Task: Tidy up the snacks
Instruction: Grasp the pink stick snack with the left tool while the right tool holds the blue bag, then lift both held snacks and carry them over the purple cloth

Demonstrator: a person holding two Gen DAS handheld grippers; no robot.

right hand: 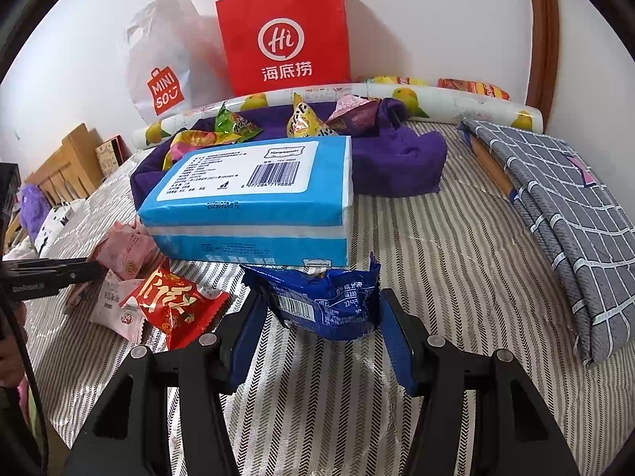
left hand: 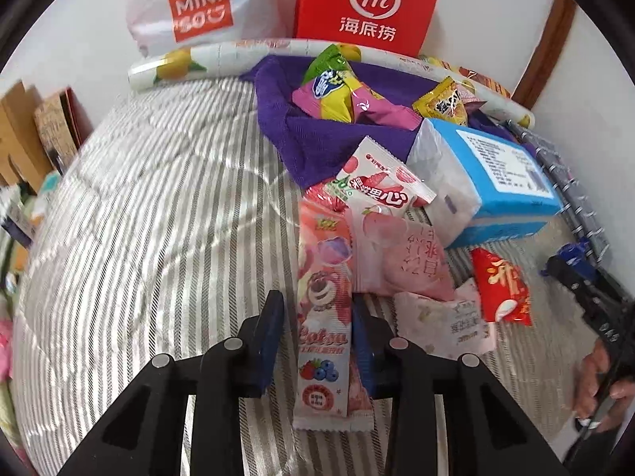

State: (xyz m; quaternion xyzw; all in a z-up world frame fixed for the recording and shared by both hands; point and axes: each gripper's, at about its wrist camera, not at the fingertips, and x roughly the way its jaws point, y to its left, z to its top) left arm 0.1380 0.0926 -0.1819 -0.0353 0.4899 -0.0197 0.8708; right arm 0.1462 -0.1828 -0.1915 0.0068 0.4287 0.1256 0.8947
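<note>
Pinching one pink Lotso packet in the left tongs, one blue packet in the right tongs.

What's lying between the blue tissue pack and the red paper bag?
The purple cloth with several snack packets on it, then a fruit-print roll right before the red bag; the right wrist view shows it.

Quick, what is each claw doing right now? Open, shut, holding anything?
Left claw: closed on the long pink bear-print snack packet.
Right claw: closed on the dark blue snack packet, gripped at both ends.
</note>
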